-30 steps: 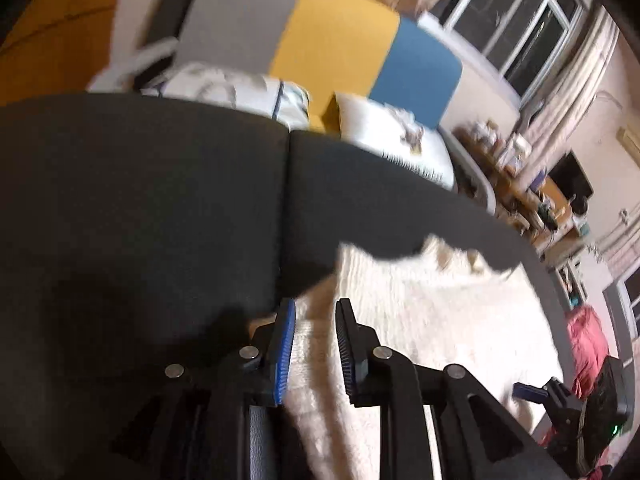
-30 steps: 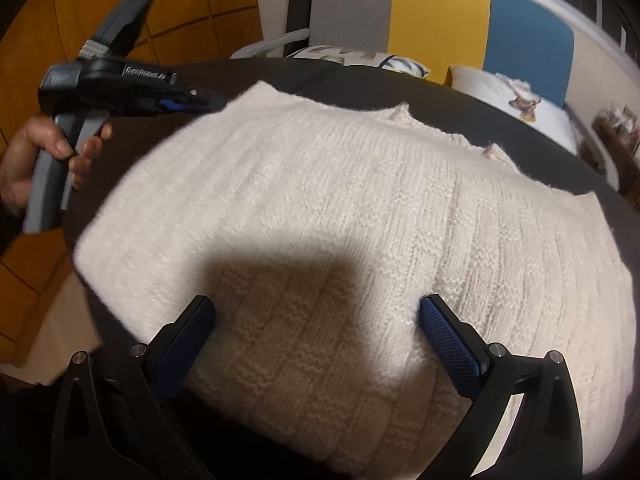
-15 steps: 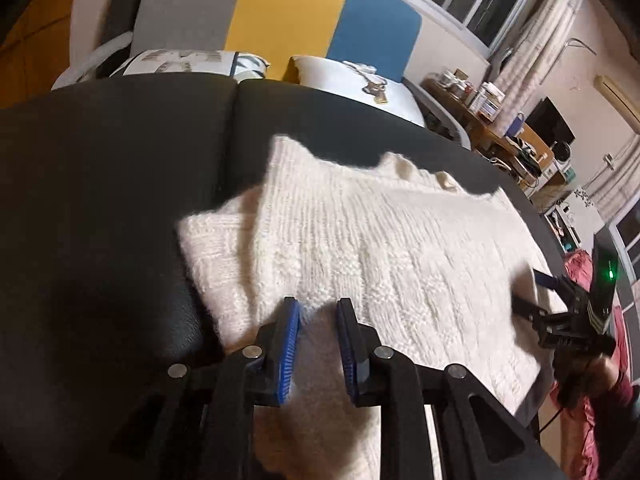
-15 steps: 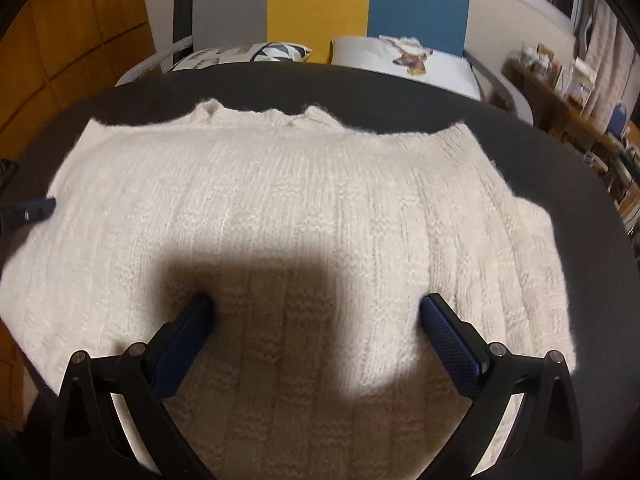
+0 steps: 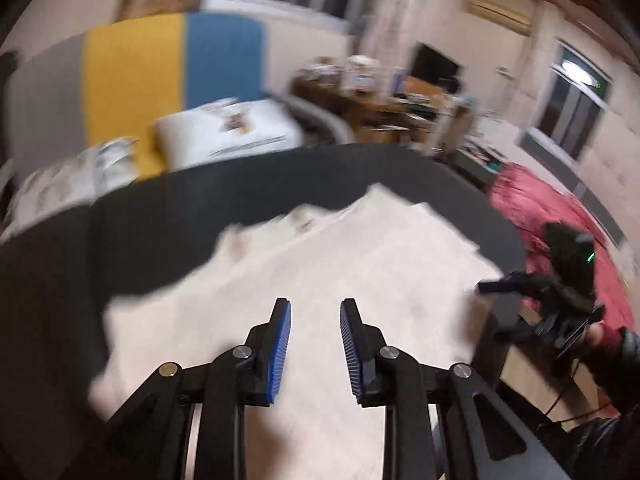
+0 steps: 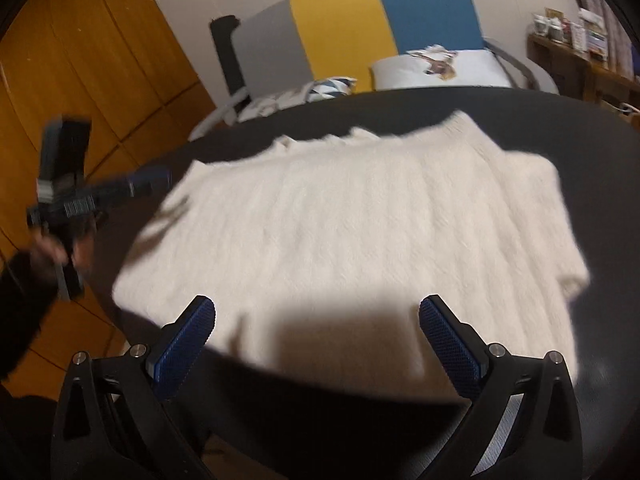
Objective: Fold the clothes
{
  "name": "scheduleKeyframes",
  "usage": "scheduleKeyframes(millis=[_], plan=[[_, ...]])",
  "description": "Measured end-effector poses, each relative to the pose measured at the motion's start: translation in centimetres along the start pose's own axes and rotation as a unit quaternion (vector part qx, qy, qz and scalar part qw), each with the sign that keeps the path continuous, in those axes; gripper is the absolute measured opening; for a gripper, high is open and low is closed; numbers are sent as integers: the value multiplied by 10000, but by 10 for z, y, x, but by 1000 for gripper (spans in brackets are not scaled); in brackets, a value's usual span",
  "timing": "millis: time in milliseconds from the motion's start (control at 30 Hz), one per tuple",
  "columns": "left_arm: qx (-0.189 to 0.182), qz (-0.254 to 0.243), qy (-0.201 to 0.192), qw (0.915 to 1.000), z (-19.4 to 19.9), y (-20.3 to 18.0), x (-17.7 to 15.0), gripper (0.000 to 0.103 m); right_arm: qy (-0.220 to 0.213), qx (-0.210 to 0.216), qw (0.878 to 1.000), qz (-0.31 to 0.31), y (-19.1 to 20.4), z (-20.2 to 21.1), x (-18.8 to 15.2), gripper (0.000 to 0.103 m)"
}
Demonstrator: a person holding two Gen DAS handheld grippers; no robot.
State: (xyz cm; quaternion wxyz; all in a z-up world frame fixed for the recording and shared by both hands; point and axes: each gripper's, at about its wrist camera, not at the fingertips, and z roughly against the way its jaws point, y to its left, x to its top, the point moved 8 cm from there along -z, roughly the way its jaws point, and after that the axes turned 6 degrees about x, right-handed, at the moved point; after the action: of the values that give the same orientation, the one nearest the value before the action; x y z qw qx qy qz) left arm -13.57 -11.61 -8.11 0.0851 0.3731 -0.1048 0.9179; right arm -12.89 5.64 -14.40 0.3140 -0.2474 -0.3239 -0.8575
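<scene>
on the tabletop: my cream knitted sweater (image 6: 352,236) lies spread flat over the dark round tabletop (image 6: 600,168), neckline toward the far edge, hem toward the near edge.
sweater, far side: the collar points at the sofa; a strip of bare tabletop shows between the neckline and the far edge.
sweater, right edge: a thicker doubled layer runs along the side nearest the tabletop's right edge.
left tool (image 5: 314,340): released; its blue pads have just been spreading apart, and nothing is between them. it hangs over the sweater's left half, and the picture from it is blurred.
right tool (image 6: 316,344): released, blue pads set wide with nothing between them, above the sweater's hem at the near edge of the tabletop.
my left hand (image 6: 60,248): in the right wrist view it grips the left tool's handle beyond the left edge of the tabletop, dark sleeve at the wrist.
my right hand (image 5: 600,334): in the left wrist view it shows at the right edge, holding the other tool, off the sweater.
beyond the far edge: a sofa back (image 6: 360,20) in grey, yellow and blue panels, with a white cushion (image 6: 440,66) on the seat.
left of the tabletop: orange wooden panels (image 6: 80,60).
</scene>
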Motion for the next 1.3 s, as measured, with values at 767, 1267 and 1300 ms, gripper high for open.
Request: scheduleKeyframes(millis=[767, 1267, 1300], plan=[[-2083, -607, 2008, 9553, -212, -63, 65, 35, -512, -798, 9929, 714, -18, -17, -31, 103], [-2576, -312, 2167, 9411, -232, -84, 75, 35, -665, -739, 9924, 725, -8, -16, -35, 103], [-2603, -195, 2198, 9400, -234, -84, 77, 33, -673, -738, 9923, 727, -7, -15, -35, 103]])
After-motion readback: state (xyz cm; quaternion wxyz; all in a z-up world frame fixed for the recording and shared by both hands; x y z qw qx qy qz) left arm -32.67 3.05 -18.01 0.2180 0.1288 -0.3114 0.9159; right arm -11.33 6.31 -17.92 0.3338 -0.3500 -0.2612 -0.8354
